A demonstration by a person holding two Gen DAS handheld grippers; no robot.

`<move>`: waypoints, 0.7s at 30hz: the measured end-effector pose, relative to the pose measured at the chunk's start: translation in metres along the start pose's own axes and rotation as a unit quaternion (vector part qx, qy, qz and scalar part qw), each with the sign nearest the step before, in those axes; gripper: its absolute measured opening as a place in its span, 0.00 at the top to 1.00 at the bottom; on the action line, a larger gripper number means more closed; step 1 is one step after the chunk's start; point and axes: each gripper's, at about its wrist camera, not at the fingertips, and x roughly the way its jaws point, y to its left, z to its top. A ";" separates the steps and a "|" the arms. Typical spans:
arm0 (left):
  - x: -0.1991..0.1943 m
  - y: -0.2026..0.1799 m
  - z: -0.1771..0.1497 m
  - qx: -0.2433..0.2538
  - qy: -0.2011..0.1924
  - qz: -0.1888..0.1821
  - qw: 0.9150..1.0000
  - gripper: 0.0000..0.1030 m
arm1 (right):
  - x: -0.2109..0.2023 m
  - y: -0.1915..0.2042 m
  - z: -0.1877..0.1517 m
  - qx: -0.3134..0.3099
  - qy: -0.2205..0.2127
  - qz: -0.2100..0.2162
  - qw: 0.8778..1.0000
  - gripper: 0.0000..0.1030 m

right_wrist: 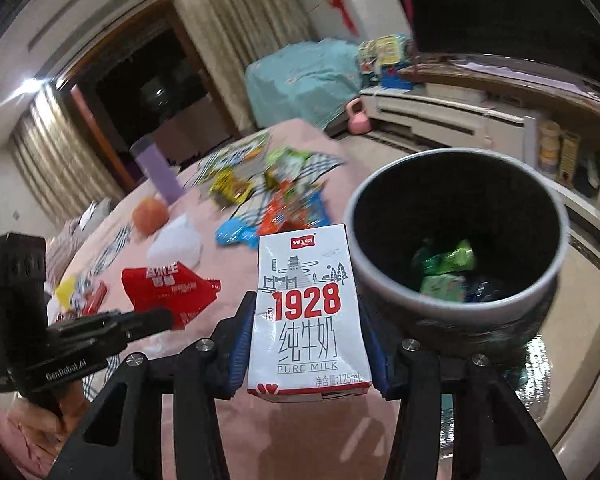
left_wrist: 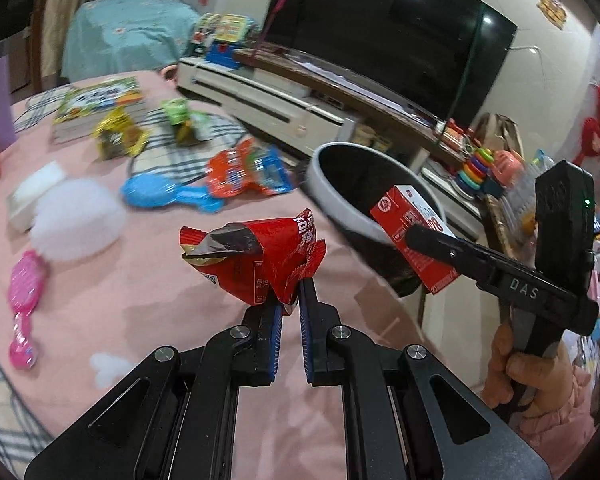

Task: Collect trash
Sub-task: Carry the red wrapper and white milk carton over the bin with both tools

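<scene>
Red crinkled wrapper (left_wrist: 256, 258) pinched in fully closed jaws of left gripper (left_wrist: 290, 304), centre of left wrist view, held above pink-covered bench (left_wrist: 140, 300). White milk carton (right_wrist: 306, 312) clamped upright between half-spread jaws of right gripper (right_wrist: 306, 344), lower centre of right wrist view. Grey bin (right_wrist: 456, 240) just right of carton, wrappers inside. More wrappers (left_wrist: 244, 170), blue brush (left_wrist: 168, 194), pink comb (left_wrist: 24, 308) scattered on bench, upper left.

Wrappers (right_wrist: 446, 276) lie in the bin (right_wrist: 380, 272), just beside the table (left_wrist: 140, 312). The milk carton (right_wrist: 306, 316) sits left of the bin, with the snack packet (right_wrist: 168, 292) further left.
</scene>
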 end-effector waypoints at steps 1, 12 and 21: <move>0.003 -0.005 0.003 0.004 0.000 -0.002 1.000 0.92 | -0.003 -0.006 0.002 0.002 -0.003 -0.004 1.000 0.52; 0.032 -0.042 0.030 0.030 0.012 -0.023 0.999 0.92 | -0.011 -0.051 0.022 0.027 -0.019 -0.020 0.999 0.52; 0.053 -0.064 0.051 0.050 0.016 -0.028 0.998 0.92 | -0.011 -0.075 0.037 0.036 -0.027 -0.030 0.999 0.52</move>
